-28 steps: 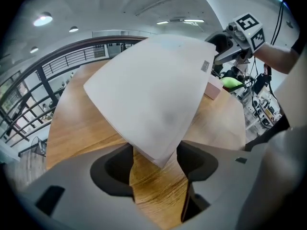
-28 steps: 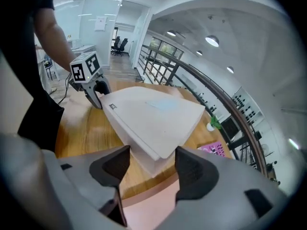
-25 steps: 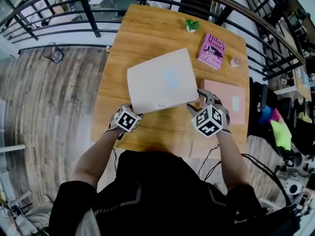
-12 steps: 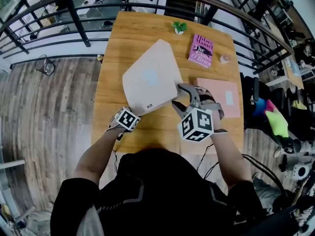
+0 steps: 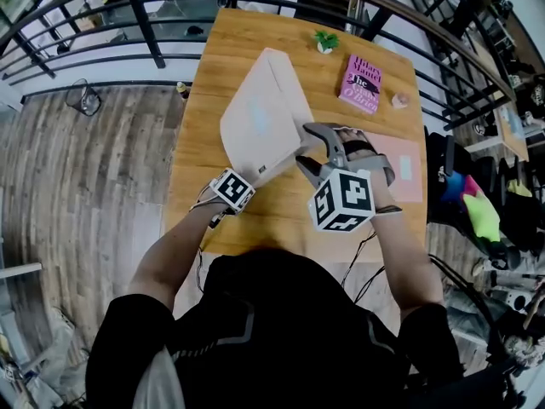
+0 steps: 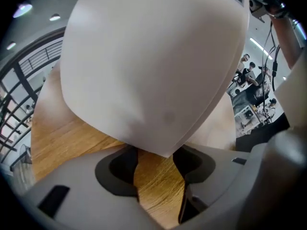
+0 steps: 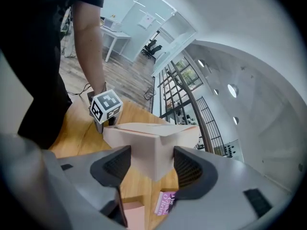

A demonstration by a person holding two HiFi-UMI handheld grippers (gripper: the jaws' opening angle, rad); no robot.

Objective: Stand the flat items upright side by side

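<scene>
I count three books: my right tool [image 5: 306,146] and just-closing left tool [image 5: 254,175] clamp the white book [image 5: 264,113] by its corners; beyond it, the purple book [image 5: 362,83] reads "Hilary Mantel".

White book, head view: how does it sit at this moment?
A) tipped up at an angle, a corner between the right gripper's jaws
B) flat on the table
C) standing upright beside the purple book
A: the white book slants up off the table, and the right gripper has its jaws closed on the book's near corner.
</scene>
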